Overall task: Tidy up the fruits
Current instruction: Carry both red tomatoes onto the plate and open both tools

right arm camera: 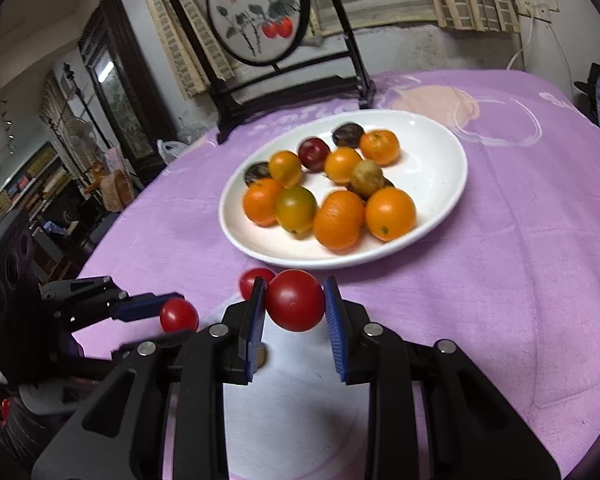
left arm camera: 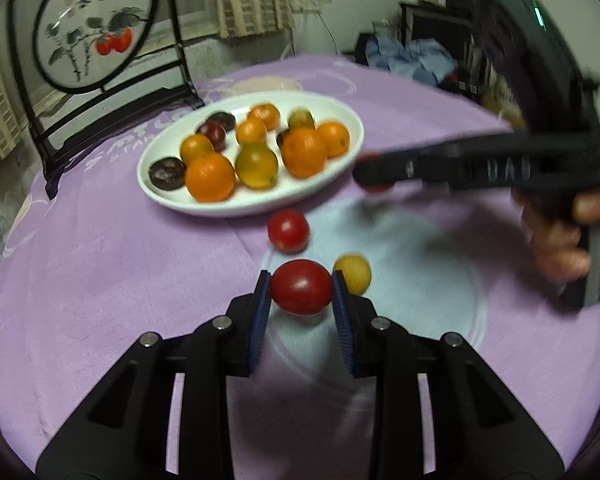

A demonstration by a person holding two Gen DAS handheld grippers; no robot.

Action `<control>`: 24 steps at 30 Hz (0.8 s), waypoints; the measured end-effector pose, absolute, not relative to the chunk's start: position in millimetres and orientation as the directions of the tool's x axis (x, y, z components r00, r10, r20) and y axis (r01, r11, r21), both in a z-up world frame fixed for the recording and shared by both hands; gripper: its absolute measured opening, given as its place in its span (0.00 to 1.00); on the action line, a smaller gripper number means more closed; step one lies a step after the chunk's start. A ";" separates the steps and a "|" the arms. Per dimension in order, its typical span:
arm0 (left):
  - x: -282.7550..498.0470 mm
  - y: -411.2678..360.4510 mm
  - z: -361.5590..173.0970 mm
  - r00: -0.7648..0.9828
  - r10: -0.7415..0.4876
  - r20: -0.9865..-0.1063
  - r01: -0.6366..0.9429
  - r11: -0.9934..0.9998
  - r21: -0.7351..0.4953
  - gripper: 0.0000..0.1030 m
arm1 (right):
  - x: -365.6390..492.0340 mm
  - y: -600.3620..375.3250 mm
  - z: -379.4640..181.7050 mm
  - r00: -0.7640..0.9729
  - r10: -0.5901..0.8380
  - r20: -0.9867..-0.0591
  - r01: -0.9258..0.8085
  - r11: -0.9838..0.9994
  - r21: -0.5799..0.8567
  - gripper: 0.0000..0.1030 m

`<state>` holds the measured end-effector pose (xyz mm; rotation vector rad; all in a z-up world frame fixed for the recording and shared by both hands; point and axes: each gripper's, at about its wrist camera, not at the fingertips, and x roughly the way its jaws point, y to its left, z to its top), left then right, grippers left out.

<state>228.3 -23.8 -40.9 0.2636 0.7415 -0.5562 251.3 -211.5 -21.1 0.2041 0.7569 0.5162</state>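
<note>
On the plate (right arm camera: 440,136): 6 oranges (right arm camera: 390,213), 3 dark plums (right arm camera: 313,153), 2 yellowish fruits (right arm camera: 296,208). Off it: 3 red tomatoes (left arm camera: 301,287), 1 yellow fruit (left arm camera: 354,274).

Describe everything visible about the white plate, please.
The white plate is a shallow oval dish, glossy like ceramic, resting flat on the purple cloth in front of the framed painting. It holds oranges, dark plums and greenish-yellow fruits. Neither hand-held gripper touches it.

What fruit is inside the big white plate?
The white oval plate holds orange citrus fruits, dark purple plums and a green-yellow fruit, piled touching. Anything underneath the pile is hidden.
</note>
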 end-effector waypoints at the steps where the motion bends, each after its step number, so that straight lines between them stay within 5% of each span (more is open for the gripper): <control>1: 229.3 -20.6 -33.7 0.612 -0.402 -0.681 0.550 0.835 0.002 0.30 | 250.5 -212.4 -18.6 0.622 0.516 -0.588 -0.373 0.856 0.358 0.29; 10: 277.3 -23.2 1.9 0.704 -0.391 -0.593 0.401 0.908 -0.122 0.30 | 278.6 -223.5 0.0 0.745 0.458 -0.484 -0.311 0.882 0.355 0.29; 22: 371.8 -33.1 0.2 0.747 -0.269 -0.608 0.234 0.962 -0.138 0.30 | 355.0 -223.3 -11.6 0.734 0.438 -0.519 -0.278 0.891 0.359 0.30; 24: 378.7 -33.9 -3.8 0.738 -0.256 -0.624 0.226 0.966 -0.130 0.31 | 358.8 -221.2 -13.3 0.728 0.430 -0.535 -0.277 0.897 0.344 0.52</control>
